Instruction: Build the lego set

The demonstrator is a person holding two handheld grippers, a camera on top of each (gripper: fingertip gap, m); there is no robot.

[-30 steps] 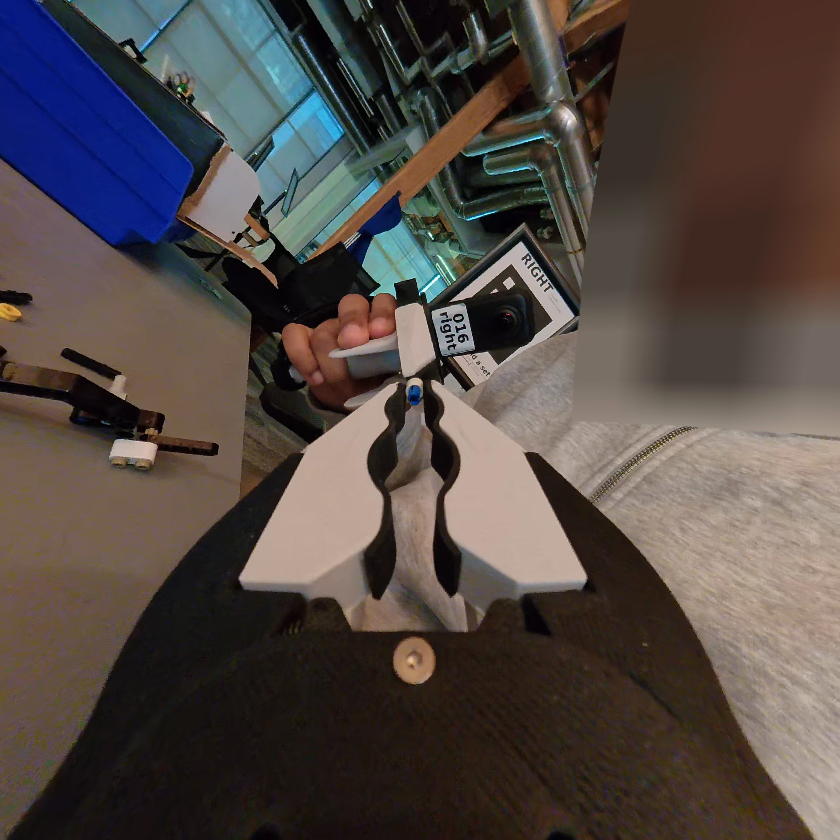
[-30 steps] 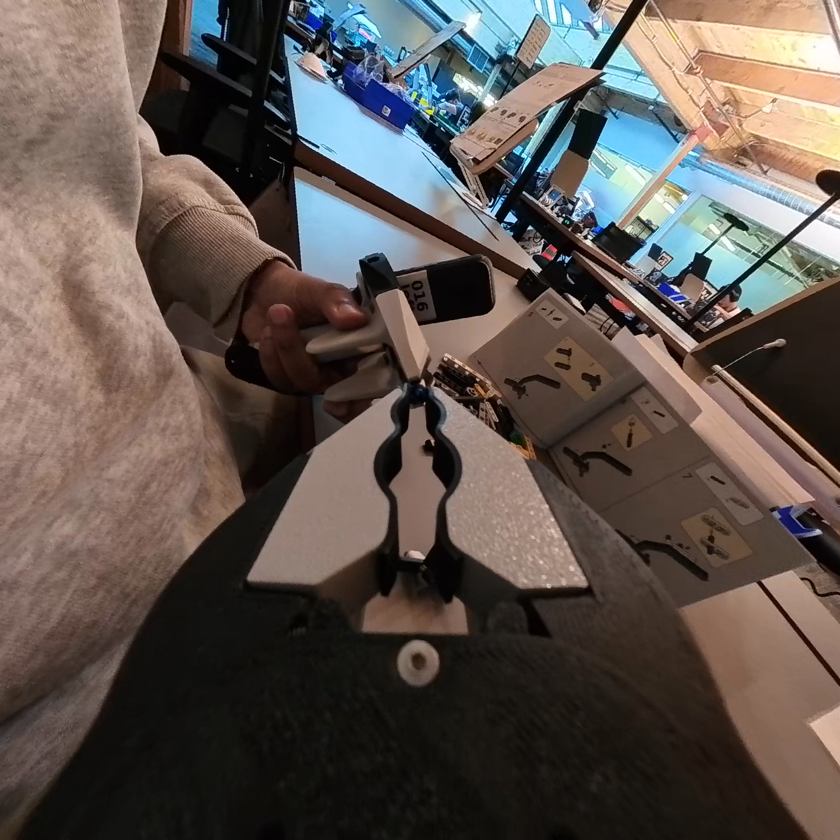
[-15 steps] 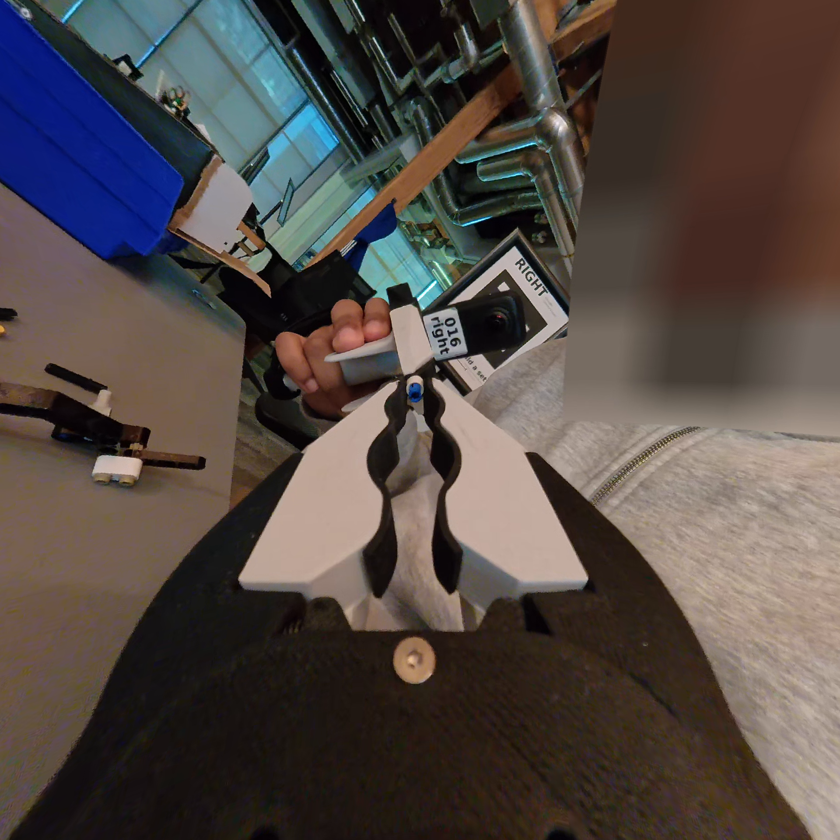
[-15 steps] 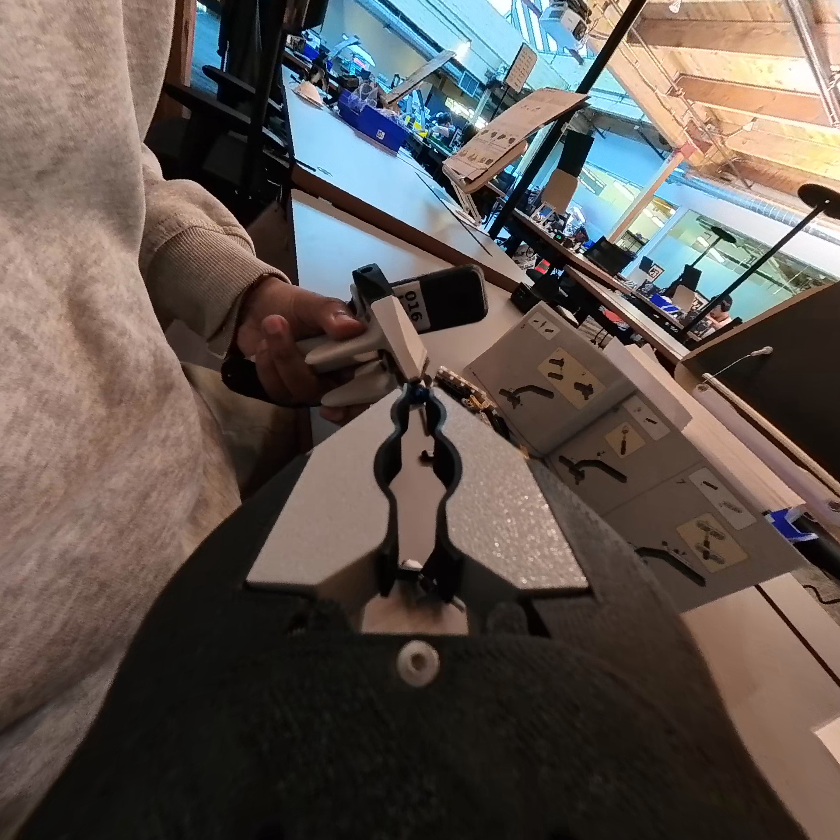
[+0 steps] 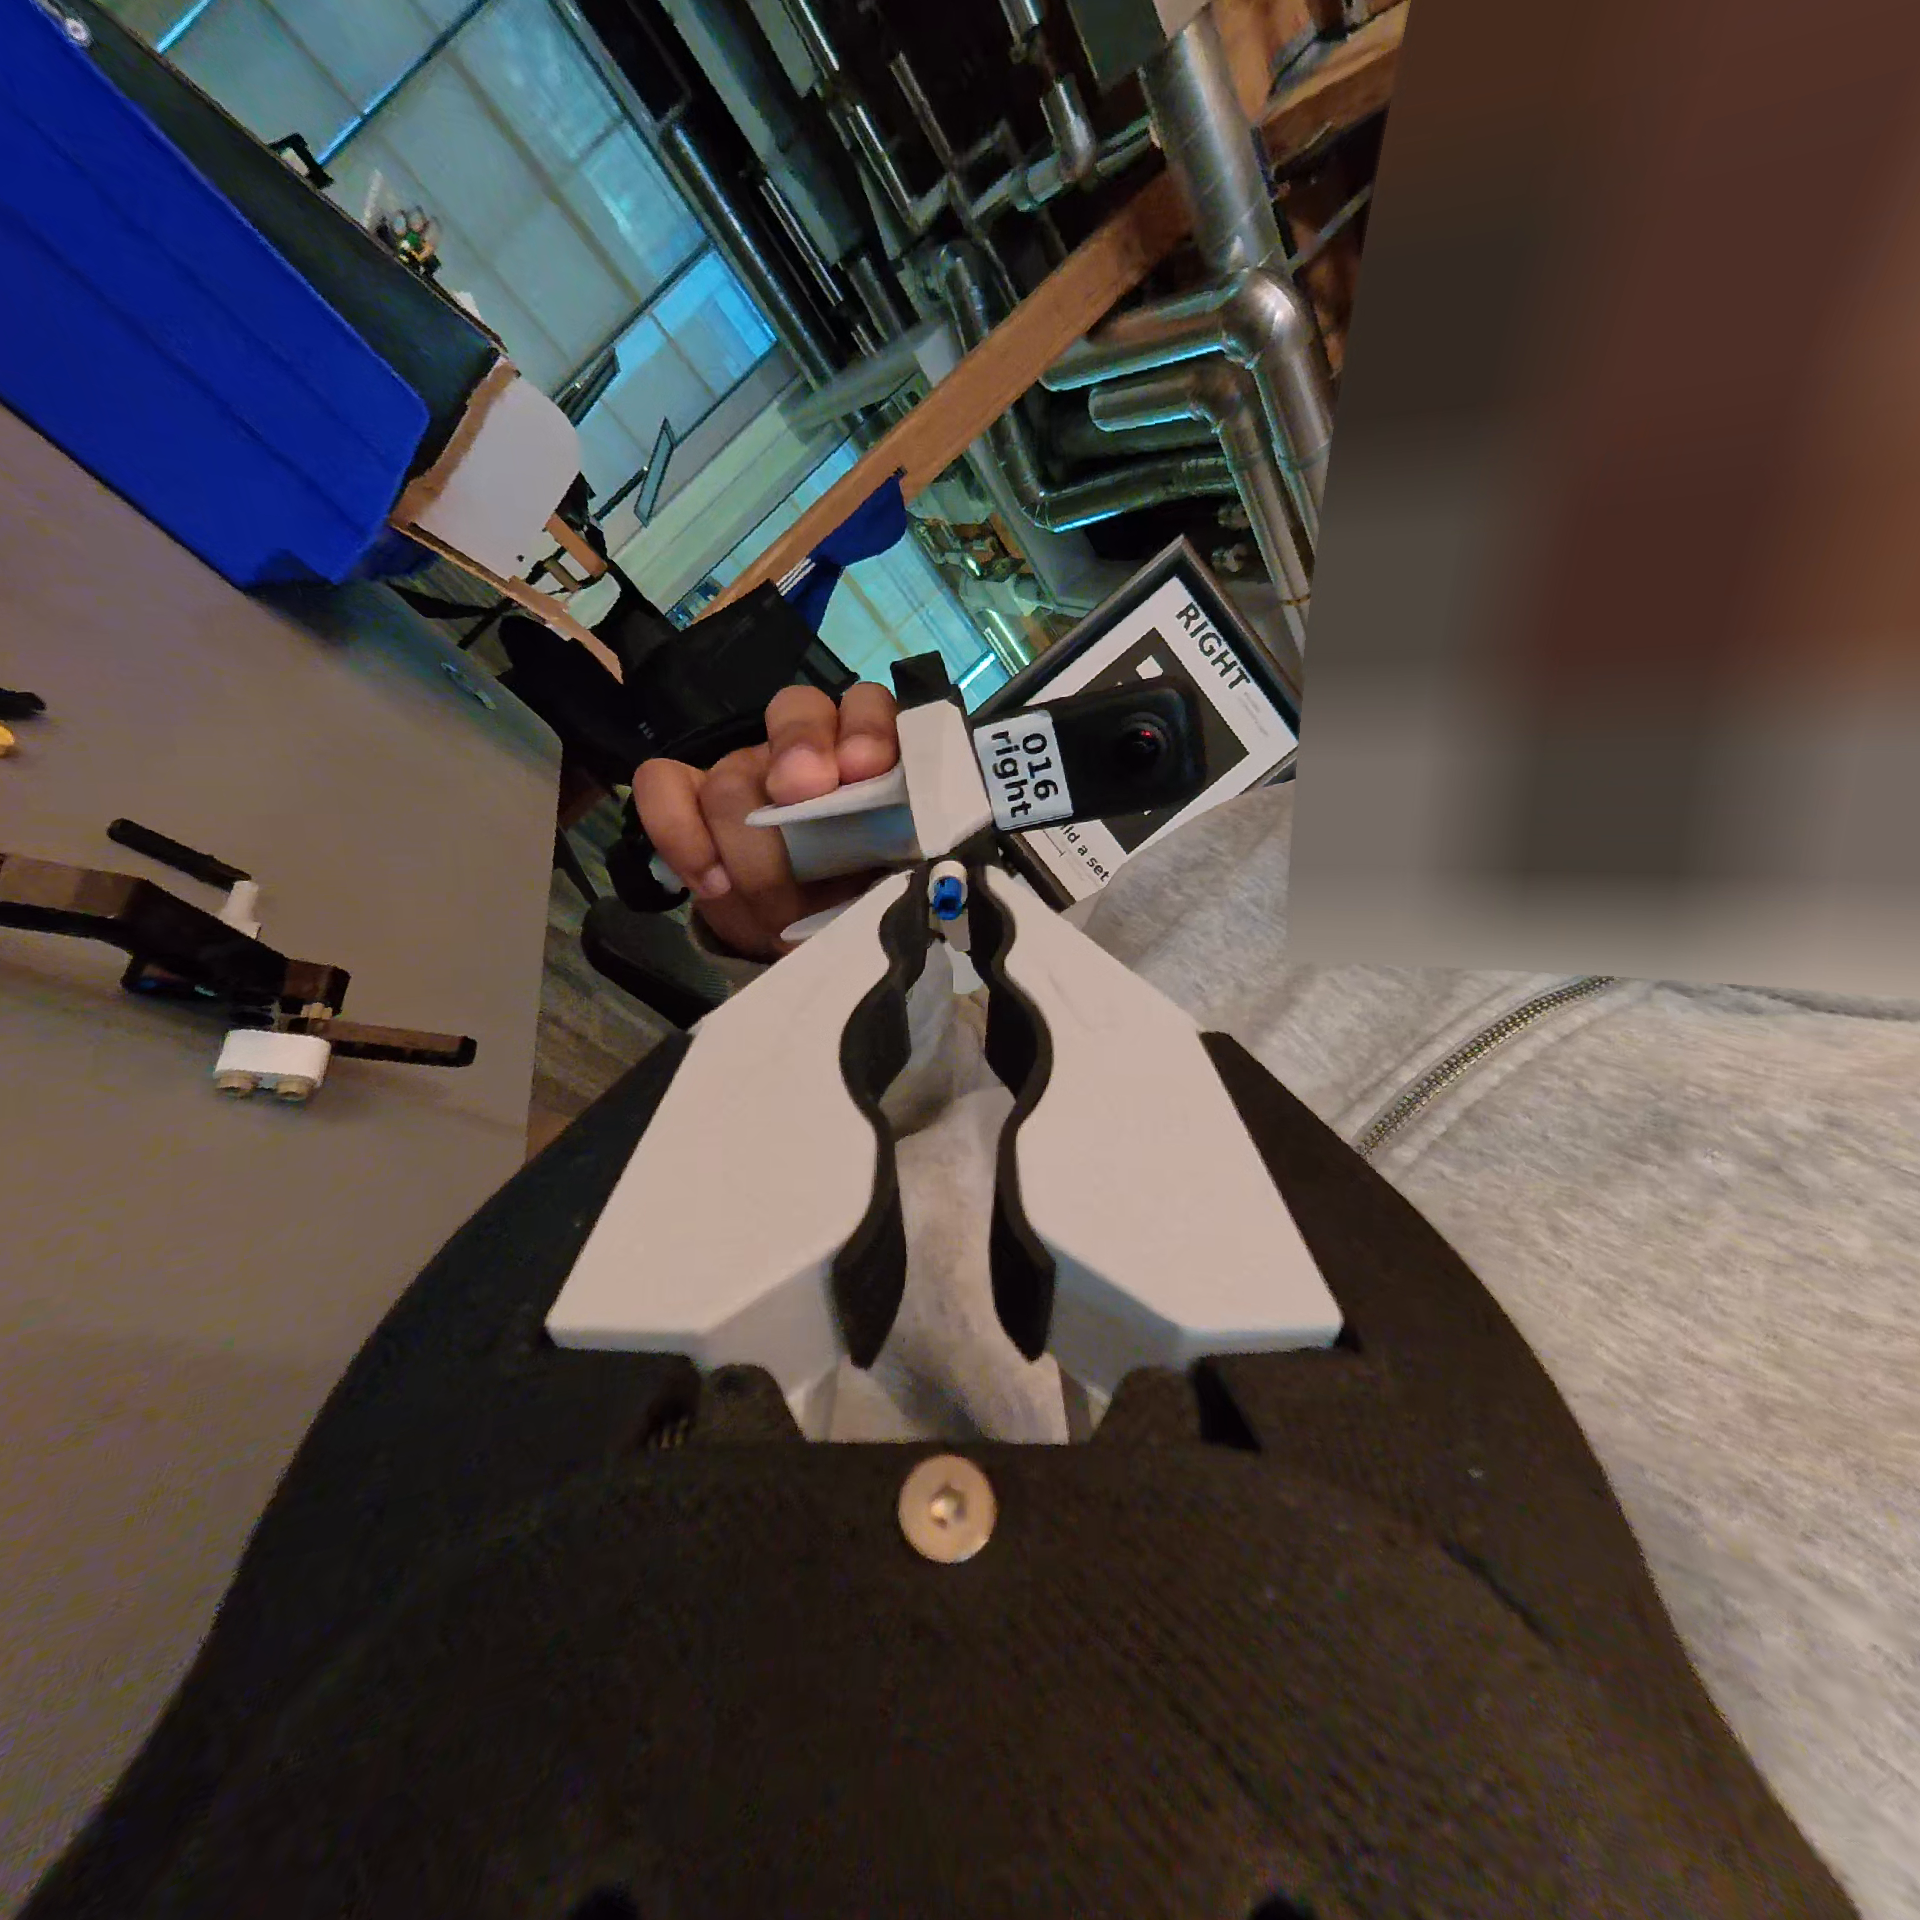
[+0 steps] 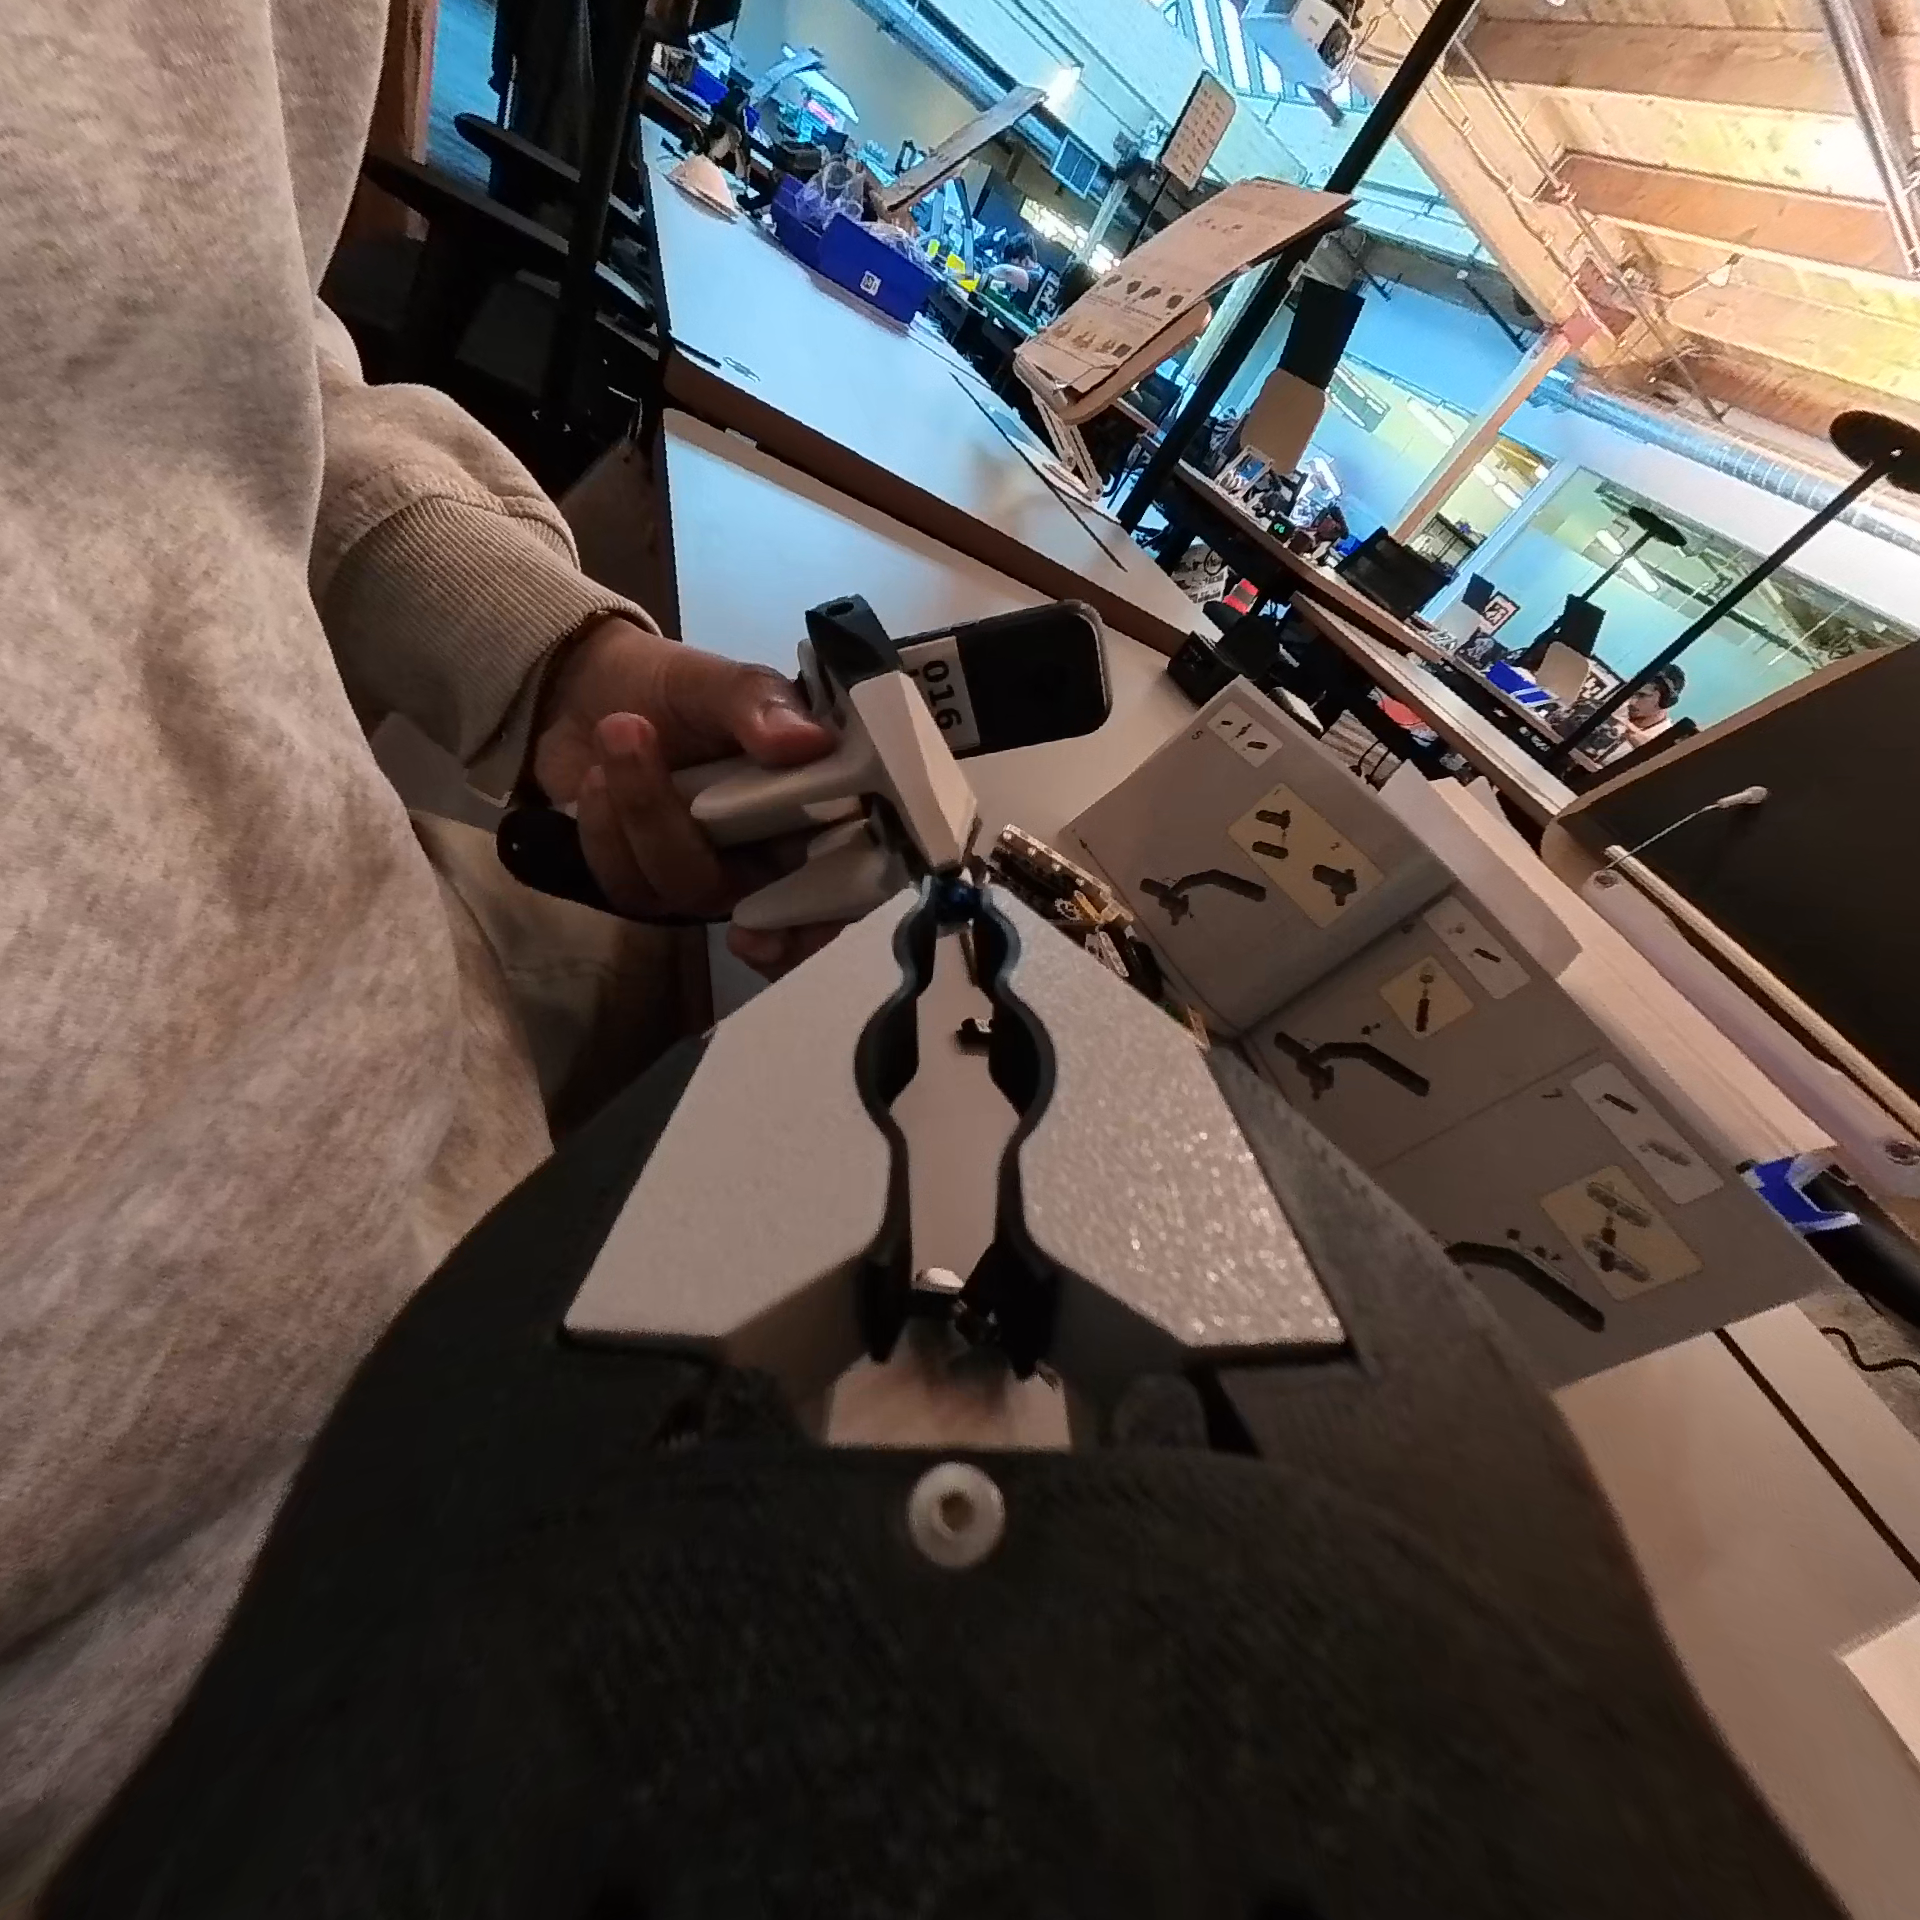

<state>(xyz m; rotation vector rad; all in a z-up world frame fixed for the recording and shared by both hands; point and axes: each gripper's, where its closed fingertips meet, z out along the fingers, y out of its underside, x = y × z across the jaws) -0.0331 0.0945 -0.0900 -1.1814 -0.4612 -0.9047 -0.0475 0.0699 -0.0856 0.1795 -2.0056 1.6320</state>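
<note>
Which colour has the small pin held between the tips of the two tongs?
Blue: the pin shows best in the left wrist view, with a pale end.

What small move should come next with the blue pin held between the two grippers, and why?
Probably one gripper should let go. The small blue plastic pin sits at the meeting tips of both the left gripper and right gripper, held in the air, while the dark lego assembly lies apart on the grey table.
</note>
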